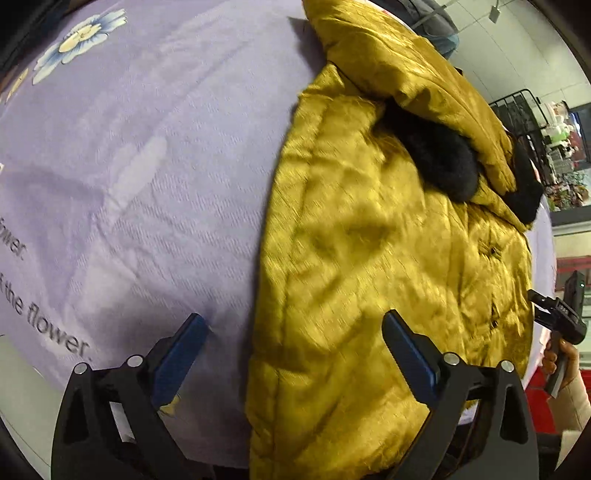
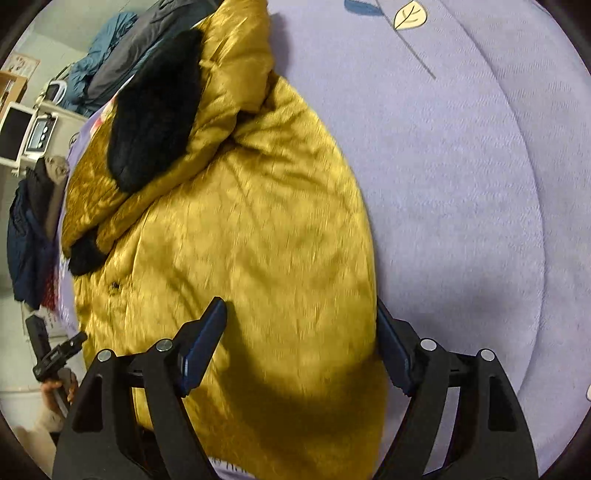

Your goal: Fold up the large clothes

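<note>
A mustard-yellow padded coat (image 1: 388, 258) with black fur trim (image 1: 443, 162) lies folded on a lavender bed sheet (image 1: 147, 166). My left gripper (image 1: 291, 328) is open and empty, hovering over the coat's left edge. My right gripper (image 2: 301, 317) is open and empty over the coat (image 2: 240, 240), whose right edge runs by the right finger. The black fur trim (image 2: 155, 110) lies at the far end of the coat. Each gripper shows in the other's view, held by a hand: the right one (image 1: 554, 321) and the left one (image 2: 55, 354).
The sheet (image 2: 461, 184) has flower (image 1: 81, 37) and leaf (image 2: 410, 14) prints and printed words. Dark and blue clothes (image 2: 110, 55) are piled beyond the bed. A white appliance (image 2: 26, 136) and a dark hanging garment (image 2: 29, 236) stand at the left; a metal rack (image 1: 517, 110) at the right.
</note>
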A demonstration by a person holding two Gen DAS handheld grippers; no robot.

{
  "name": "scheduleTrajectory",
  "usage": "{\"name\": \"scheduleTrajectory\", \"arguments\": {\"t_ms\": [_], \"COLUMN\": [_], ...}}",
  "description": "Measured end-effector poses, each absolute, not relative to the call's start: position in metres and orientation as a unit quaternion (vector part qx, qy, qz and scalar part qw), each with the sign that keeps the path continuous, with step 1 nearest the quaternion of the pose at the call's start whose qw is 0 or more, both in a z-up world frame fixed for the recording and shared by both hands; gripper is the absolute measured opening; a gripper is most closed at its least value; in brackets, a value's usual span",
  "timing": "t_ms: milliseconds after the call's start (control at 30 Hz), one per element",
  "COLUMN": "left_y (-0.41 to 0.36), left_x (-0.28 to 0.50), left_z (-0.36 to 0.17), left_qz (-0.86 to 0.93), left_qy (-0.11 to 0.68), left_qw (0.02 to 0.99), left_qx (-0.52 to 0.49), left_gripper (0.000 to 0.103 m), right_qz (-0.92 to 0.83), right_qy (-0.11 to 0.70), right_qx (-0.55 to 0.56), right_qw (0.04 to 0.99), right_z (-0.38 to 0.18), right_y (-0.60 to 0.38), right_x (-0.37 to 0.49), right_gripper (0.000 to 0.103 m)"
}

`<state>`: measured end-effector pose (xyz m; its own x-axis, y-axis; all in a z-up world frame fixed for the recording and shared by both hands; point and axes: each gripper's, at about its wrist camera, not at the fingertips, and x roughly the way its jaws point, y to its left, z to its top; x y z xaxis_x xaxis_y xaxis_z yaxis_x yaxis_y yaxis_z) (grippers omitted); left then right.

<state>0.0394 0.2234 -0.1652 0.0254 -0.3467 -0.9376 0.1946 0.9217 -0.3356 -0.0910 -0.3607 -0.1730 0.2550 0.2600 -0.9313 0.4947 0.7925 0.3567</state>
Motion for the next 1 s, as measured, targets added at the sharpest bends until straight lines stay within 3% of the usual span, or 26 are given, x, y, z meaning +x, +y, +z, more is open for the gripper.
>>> {"name": "scheduleTrajectory", "arguments": {"t_ms": [133,300,500,600,667,833,1000], "left_y": [0.219,0.208,0.205,0.206,0.203,0.189,0.198], "left_x": [0.025,0.015,0.0,-0.002,0.002,0.004,-0.004], "left_z": [-0.168,-0.172,-0.175,-0.174,-0.172,-0.157,-0.148], "left_qz": [-0.214,-0.241,-0.272,-0.273,-0.276,-0.304,-0.328], "left_qy": [0.681,0.693,0.718,0.721,0.721,0.704,0.7], "left_qw": [0.698,0.678,0.64,0.637,0.635,0.641,0.63], "left_qx": [-0.055,-0.045,-0.033,-0.023,-0.022,0.024,0.072], "left_gripper": [0.075,0.073,0.057,0.04,0.022,0.011,0.008], "right_qz": [-0.051,-0.029,-0.001,-0.004,-0.004,0.002,0.021], "right_qy": [0.622,0.626,0.633,0.635,0.634,0.626,0.639], "right_qx": [0.308,0.33,0.352,0.346,0.352,0.361,0.347], "right_qw": [0.718,0.706,0.689,0.691,0.688,0.691,0.686], "right_z": [-0.174,-0.176,-0.179,-0.178,-0.179,-0.179,-0.17], "right_y": [-0.354,-0.353,-0.341,-0.34,-0.337,-0.331,-0.309], "right_x": [-0.111,-0.131,-0.149,-0.163,-0.166,-0.165,-0.16], "right_gripper": [0.077,0.077,0.074,0.062,0.041,0.018,0.01]}}
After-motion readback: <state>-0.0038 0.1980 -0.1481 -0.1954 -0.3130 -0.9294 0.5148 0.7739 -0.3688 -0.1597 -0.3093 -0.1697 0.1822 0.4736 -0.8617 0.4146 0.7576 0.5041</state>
